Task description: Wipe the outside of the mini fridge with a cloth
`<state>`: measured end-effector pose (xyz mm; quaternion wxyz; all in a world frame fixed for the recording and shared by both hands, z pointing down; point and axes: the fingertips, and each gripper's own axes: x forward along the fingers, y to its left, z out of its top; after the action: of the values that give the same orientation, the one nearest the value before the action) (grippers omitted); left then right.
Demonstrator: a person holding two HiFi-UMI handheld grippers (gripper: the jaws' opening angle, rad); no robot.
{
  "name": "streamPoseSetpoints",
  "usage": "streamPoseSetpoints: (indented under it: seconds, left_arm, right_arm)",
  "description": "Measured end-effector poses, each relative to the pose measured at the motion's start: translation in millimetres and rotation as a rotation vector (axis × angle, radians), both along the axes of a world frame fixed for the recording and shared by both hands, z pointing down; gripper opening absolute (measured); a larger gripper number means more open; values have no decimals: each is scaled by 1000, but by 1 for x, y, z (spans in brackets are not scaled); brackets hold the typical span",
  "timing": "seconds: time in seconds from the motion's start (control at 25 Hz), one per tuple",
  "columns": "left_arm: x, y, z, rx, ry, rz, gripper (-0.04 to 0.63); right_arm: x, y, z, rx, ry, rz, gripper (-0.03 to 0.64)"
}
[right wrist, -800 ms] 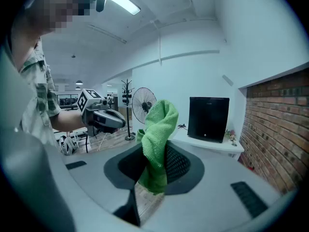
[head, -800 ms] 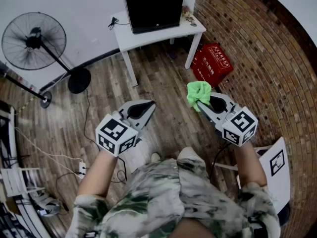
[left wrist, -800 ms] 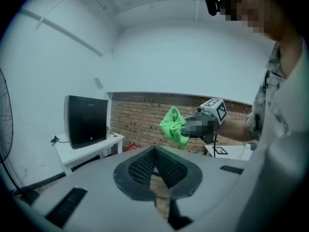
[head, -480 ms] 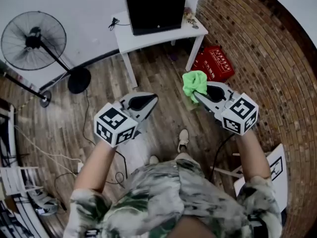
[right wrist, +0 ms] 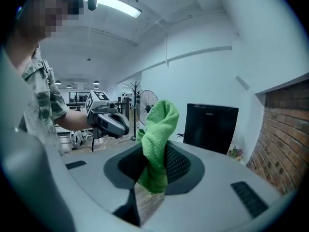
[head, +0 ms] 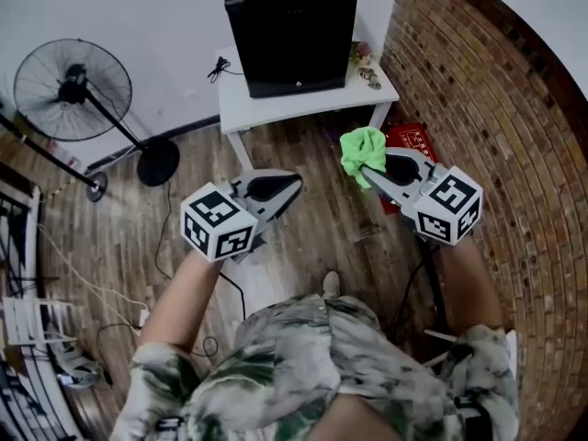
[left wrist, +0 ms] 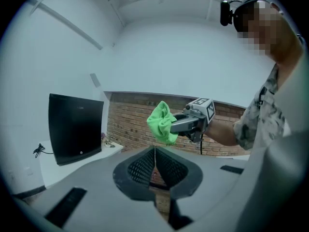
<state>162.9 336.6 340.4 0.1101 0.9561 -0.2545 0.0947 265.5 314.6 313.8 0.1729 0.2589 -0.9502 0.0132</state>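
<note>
Here we pinch the green cloth (head: 362,151) in our right claw (head: 369,177); our left claw (head: 294,185) is pressed together. The mini fridge (head: 292,30) stands at twelve o'clock.

Two hand-held grippers (head: 294,183) (head: 367,173), one cloth (head: 361,149), one fridge (head: 289,30), one fan (head: 73,90).

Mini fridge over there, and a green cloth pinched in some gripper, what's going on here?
A person stands facing a black mini fridge that sits on a white table. The right tongs are shut on a green cloth, held up in the air. The left tongs are shut and empty. Neither touches the fridge, so wiping has not begun.
</note>
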Motion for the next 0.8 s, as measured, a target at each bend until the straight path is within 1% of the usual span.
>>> streamPoseSetpoints:
  seconds: [0.12, 0.24, 0.36, 0.48, 0.56, 0.6, 0.64, 0.8]
  left_arm:
    - [28, -43, -6, -6, 2, -33, 28]
    - [58, -78, -10, 1, 3, -46, 28]
    - [76, -102, -10, 1, 6, -46, 29]
    - [86, -118, -4, 3, 2, -50, 31]
    - [87, -130, -3, 4, -3, -42, 40]
    - [84, -137, -4, 5, -1, -37, 79]
    - [81, -145, -5, 8, 1, -32, 152]
    - [61, -183, -13, 35, 16, -5, 153]
  right_arm:
    - [27, -47, -16, 17, -6, -22, 109]
    - [54, -89, -26, 36, 9, -51, 109]
    - [65, -127, -32, 59, 26, -71, 109]
    - [64, -158, -34, 75, 51, -99, 109]
    - [58, -179, -40, 85, 63, -119, 109]
    - [53, -191, -45, 91, 66, -125, 109]
    - [47, -204, -50, 98, 67, -128, 109]
    - [18, -259, -78, 135, 90, -134, 109]
